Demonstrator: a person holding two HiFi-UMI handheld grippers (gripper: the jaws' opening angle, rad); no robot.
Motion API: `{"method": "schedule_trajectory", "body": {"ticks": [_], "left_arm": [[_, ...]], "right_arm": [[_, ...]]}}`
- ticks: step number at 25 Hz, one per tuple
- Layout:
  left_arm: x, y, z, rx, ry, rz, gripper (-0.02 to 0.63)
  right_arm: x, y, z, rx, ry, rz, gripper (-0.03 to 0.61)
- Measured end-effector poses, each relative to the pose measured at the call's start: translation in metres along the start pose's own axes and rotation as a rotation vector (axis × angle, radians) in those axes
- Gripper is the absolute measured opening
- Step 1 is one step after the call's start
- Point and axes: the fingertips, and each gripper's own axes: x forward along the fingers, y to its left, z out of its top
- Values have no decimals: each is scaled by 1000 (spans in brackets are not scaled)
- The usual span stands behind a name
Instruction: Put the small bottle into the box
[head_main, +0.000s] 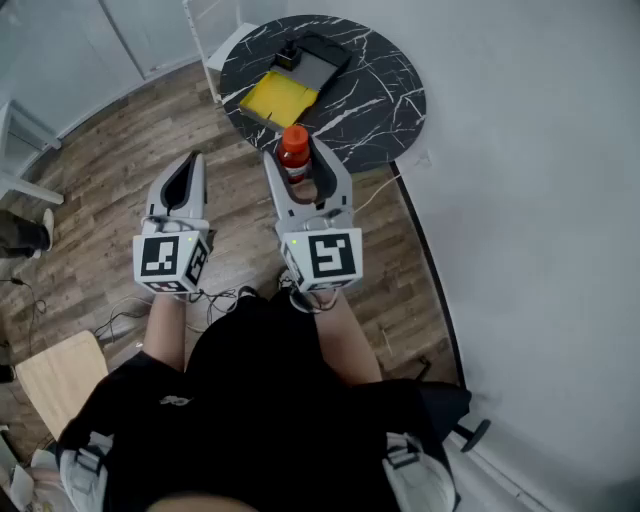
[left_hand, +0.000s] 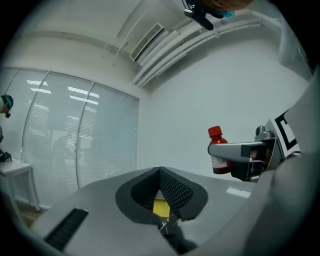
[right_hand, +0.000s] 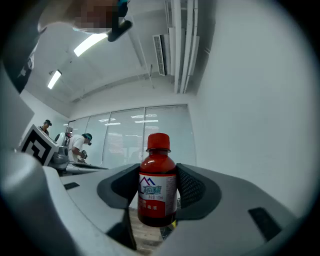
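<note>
A small red bottle (head_main: 293, 150) with a red cap and a white label stands upright between the jaws of my right gripper (head_main: 300, 168), which is shut on it. In the right gripper view the bottle (right_hand: 156, 182) fills the middle and both pads (right_hand: 192, 187) press on its sides. It hangs above the floor just short of the table's near edge. The box (head_main: 270, 100), open with a yellow inside and a dark lid (head_main: 318, 62) behind it, lies on the round black marble table (head_main: 385, 100). My left gripper (head_main: 188, 168) is held beside the right one, shut and empty.
A white wall runs along the right side. Wood floor lies below, with cables (head_main: 215, 297) near the person's feet and a wooden board (head_main: 60, 375) at lower left. White furniture legs (head_main: 15, 150) stand at far left. People (right_hand: 80, 145) stand by the far windows.
</note>
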Motion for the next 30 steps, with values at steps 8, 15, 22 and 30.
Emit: {"method": "schedule_trajectory", "body": {"ticks": [8,15,22,30], "left_arm": [[-10,20,-12,-9,20,10,0],[-28,33,-19,-10,28,-6,0],[-25,66,-27,-22,41,17,0],[45,77,-25,5,42,-2,0]], "right_arm": [[5,11,-2,5,-13,-21,212],[12,32,-19,-26,8,2,212],[35,32,-30,-27,20,1,212],[90,-17,-32,4,-26,-28,212]]}}
